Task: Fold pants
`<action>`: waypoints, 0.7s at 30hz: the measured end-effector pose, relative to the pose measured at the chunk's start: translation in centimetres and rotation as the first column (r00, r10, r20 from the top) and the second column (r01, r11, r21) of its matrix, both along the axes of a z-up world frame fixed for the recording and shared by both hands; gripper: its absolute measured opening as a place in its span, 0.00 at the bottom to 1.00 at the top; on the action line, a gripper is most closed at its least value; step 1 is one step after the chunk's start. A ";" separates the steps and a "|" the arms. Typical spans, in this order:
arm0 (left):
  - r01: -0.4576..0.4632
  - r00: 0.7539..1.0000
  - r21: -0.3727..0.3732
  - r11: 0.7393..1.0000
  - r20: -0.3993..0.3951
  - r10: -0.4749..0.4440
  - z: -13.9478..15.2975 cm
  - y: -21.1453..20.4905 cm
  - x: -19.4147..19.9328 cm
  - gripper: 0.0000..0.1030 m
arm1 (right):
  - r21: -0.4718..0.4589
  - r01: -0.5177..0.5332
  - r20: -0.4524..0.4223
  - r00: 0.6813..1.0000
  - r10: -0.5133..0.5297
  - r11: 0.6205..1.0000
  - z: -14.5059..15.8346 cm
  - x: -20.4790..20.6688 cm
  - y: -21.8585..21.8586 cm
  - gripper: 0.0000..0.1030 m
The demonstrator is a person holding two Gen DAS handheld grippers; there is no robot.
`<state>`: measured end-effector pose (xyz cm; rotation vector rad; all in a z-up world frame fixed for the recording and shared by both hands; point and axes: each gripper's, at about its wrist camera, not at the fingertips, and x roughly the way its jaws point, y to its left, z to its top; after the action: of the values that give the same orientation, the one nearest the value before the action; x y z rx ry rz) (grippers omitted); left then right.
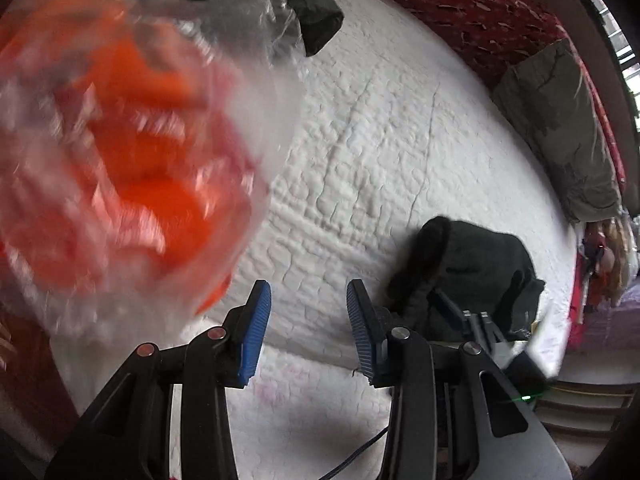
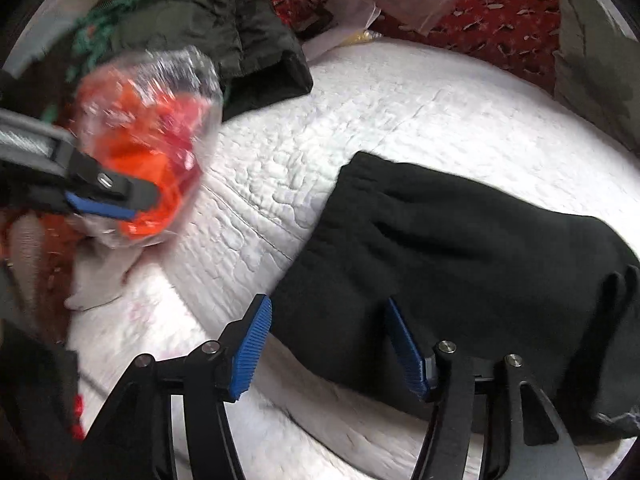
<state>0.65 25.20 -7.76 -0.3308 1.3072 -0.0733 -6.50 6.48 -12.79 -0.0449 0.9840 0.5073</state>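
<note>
Pants [image 2: 460, 264] fill the right view, small in left; both claws [image 1: 308, 320] [image 2: 328, 344] spread, empty.

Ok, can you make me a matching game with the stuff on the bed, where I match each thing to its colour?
Things:
1. folded pants
2. clothes in the clear plastic bag
3. quilted bed cover
4. pads of the right gripper

Colours:
A. white
B. blue
C. black
D. orange

Pairs: 1-C, 2-D, 3-A, 4-B
</note>
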 end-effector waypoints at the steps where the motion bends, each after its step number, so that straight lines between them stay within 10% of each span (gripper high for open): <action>1: 0.014 1.000 -0.015 1.000 -0.004 -0.014 -0.1 -0.2 0.6 0.41 | -0.017 0.010 0.004 1.000 -0.010 1.000 -0.5 0.2 0.7 0.63; 5: 0.087 0.996 -0.116 0.989 -0.026 -0.090 -0.9 -2.9 3.8 0.44 | -0.073 0.029 0.095 0.995 -0.022 0.997 -1.7 -0.4 2.2 0.77; 15: 0.368 0.913 -0.112 0.923 -0.146 -0.382 -4.6 -11.9 8.8 0.44 | -0.025 0.062 0.168 0.984 -0.057 0.998 -2.1 -1.9 0.8 0.71; 21: 0.359 0.906 -0.090 0.929 -0.206 -0.370 -6.1 -13.2 9.1 0.31 | -0.050 0.066 0.181 0.982 -0.056 0.997 -2.2 -2.0 1.0 0.67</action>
<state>9.75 12.02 -13.87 -0.1339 1.5787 -0.3971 -8.50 7.47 -14.99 -0.1083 0.8199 0.4122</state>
